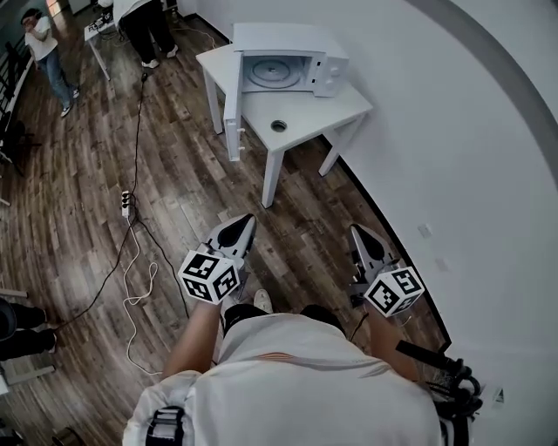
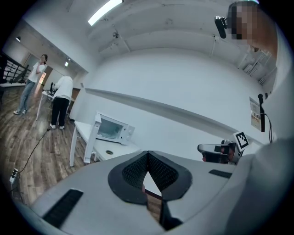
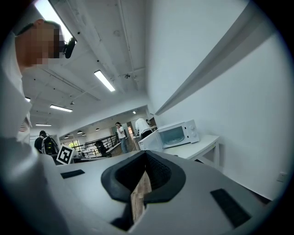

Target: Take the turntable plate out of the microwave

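Observation:
A white microwave stands on a white table far ahead by the wall, its door swung wide open. Inside lies the round glass turntable plate. The microwave also shows in the left gripper view, and the microwave in the right gripper view. My left gripper and right gripper hang side by side over the wooden floor, well short of the table. Both are shut with nothing between their fingers.
A small round object lies on the table in front of the microwave. A power strip and cables trail across the floor at left. Two people stand at the back beside another table. The white wall runs along my right.

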